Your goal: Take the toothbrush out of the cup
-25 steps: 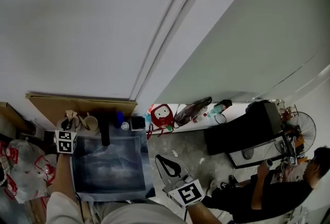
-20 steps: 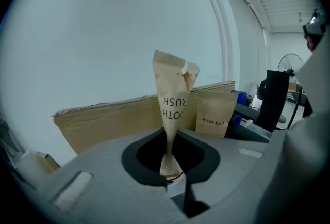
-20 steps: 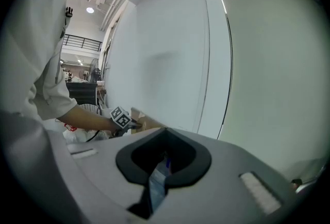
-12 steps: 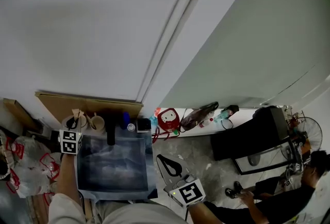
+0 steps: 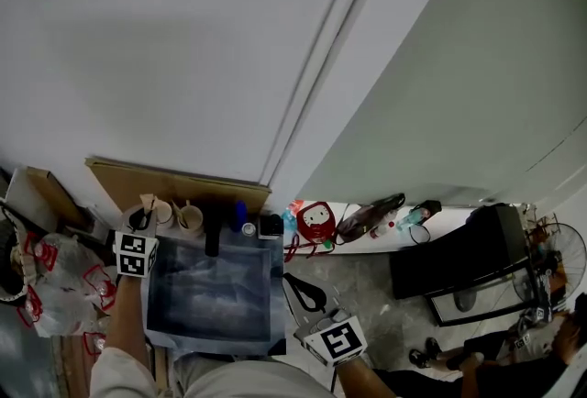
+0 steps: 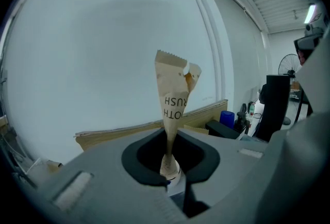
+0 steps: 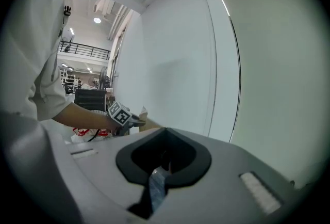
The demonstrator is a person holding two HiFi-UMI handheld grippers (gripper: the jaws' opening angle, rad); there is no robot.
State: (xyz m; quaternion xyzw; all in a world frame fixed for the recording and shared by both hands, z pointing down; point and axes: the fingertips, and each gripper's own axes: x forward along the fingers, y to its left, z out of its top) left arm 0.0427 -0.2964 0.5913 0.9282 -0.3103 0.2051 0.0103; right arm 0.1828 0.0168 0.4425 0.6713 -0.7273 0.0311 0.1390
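The toothbrush [image 6: 172,99] is in a tan paper wrapper and stands upright between the jaws of my left gripper [image 6: 170,166], which is shut on its lower end. In the head view the left gripper [image 5: 142,220] is at the table's back left, beside two beige cups [image 5: 190,218]. The wrapper's tip [image 5: 147,202] shows just above the gripper. The cups are hidden in the left gripper view. My right gripper [image 5: 292,281] hangs shut and holds nothing at the table's right edge. The right gripper view shows the left gripper [image 7: 129,117] and its arm far off.
A blue-grey cloth [image 5: 215,291] covers the small table. A black object [image 5: 213,238], a blue-capped bottle [image 5: 240,215] and a black box [image 5: 271,225] line its back edge by cardboard [image 5: 174,181]. Plastic bags [image 5: 50,291] lie left; a red item [image 5: 315,220], a black cabinet [image 5: 449,259] and a seated person [image 5: 514,369] are right.
The head view has tilted, so the table sits lower right in frame. My left gripper has risen with the wrapped toothbrush near the cups. The right gripper has hardly moved.
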